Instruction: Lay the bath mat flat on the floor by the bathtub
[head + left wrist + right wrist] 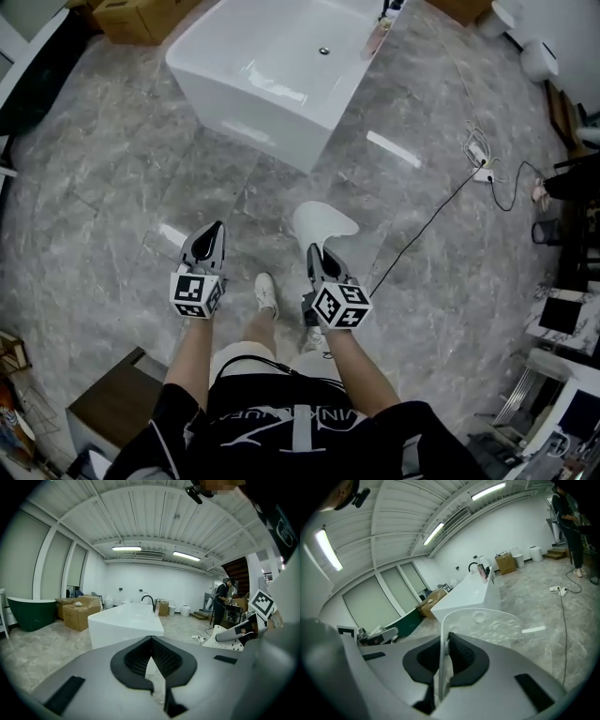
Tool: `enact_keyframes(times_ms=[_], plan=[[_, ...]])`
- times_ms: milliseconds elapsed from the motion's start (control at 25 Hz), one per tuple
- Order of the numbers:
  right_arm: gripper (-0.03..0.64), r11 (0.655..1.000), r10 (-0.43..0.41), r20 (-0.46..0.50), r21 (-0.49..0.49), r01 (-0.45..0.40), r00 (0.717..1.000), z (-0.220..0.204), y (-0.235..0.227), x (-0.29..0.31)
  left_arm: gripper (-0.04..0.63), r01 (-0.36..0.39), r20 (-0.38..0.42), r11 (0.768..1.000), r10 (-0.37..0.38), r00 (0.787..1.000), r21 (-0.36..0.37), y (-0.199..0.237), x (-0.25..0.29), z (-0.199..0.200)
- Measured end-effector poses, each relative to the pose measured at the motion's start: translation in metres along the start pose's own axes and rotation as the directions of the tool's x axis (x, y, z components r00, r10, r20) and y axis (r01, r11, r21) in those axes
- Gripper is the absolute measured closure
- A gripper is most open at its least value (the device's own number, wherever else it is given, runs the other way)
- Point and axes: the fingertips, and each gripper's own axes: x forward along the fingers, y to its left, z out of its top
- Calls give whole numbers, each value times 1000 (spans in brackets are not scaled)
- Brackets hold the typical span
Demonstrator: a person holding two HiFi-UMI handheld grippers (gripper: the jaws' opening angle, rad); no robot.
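A translucent white bath mat (324,225) with suction cups hangs in the air in front of the person's legs, pinched at its near edge by my right gripper (313,251), which is shut on it. In the right gripper view the mat (487,623) stands up between the jaws and curves forward. My left gripper (216,230) is held level beside it, to the left, shut with nothing in it. The white bathtub (281,66) stands on the grey marble floor (131,178) a little way ahead; it also shows in the left gripper view (125,623).
A black cable (422,230) runs across the floor on the right to a power strip (480,159). Cardboard boxes (141,17) sit beyond the tub. A wooden cabinet (117,403) is at my lower left. A person (220,602) stands far off at a bench.
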Motion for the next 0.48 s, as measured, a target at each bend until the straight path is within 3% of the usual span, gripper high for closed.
enact_keyframes(times_ms=[160, 320, 480], plan=[[589, 993, 79, 7, 89, -79, 997, 2, 44, 59, 580, -20, -34, 1000, 19, 999, -10, 32, 11, -18], [589, 968, 153, 72, 191, -164, 986, 15, 87, 98, 580, -50, -62, 998, 49, 997, -24, 59, 8, -36], [589, 934, 129, 173, 311, -178, 976, 33, 85, 133, 580, -64, -72, 998, 62, 996, -24, 76, 11, -49]])
